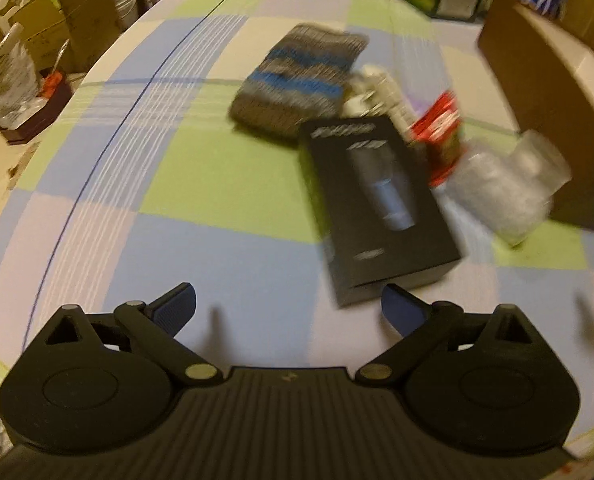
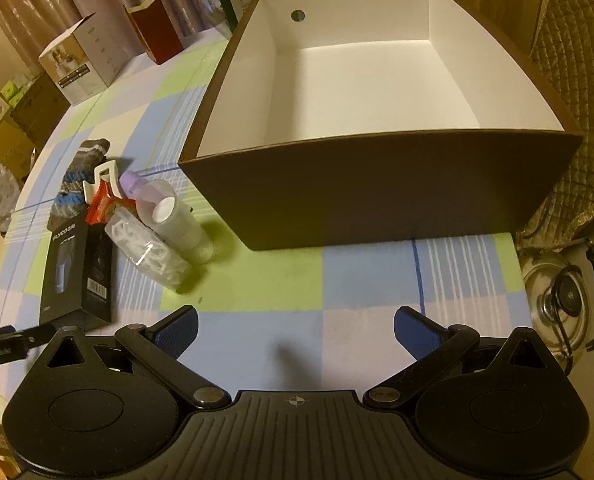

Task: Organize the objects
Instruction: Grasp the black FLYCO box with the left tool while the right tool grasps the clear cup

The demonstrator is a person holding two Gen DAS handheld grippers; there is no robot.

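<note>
A: Left wrist view is blurring badly. Left gripper (image 1: pixel 289 306) is hanging over the checked cloth on the counter (image 1: pixel 201 184), fingers (image 1: pixel 177 308) spread wide, gripping nothing. The black carton (image 1: pixel 377 204) is lying flat just ahead of them, printed face up.

B: Right gripper (image 2: pixel 295 330) is showing the same: fingers (image 2: pixel 179 330) wide apart, nothing between them. This view is showing the inside of the big brown box (image 2: pixel 377 184): white lining, a round hole in the far wall, nothing in it. The left view is only catching one corner of it.

A: The pile?

B: It is sitting just beside the box's left wall, toward the counter's left edge. The striped knit (image 2: pixel 77 176) is lying farthest back. A white clip (image 2: pixel 103 178), a red packet (image 2: pixel 103 206), a lilac-capped bottle (image 2: pixel 145 192) and a clear bottle (image 2: pixel 181 228) are lying bunched together, touching. A clear bag of white bits (image 2: pixel 145 256) is leaning on the black carton.

A: A kettle (image 2: pixel 557 300) is standing at the counter's right edge, in the right view only.
</note>
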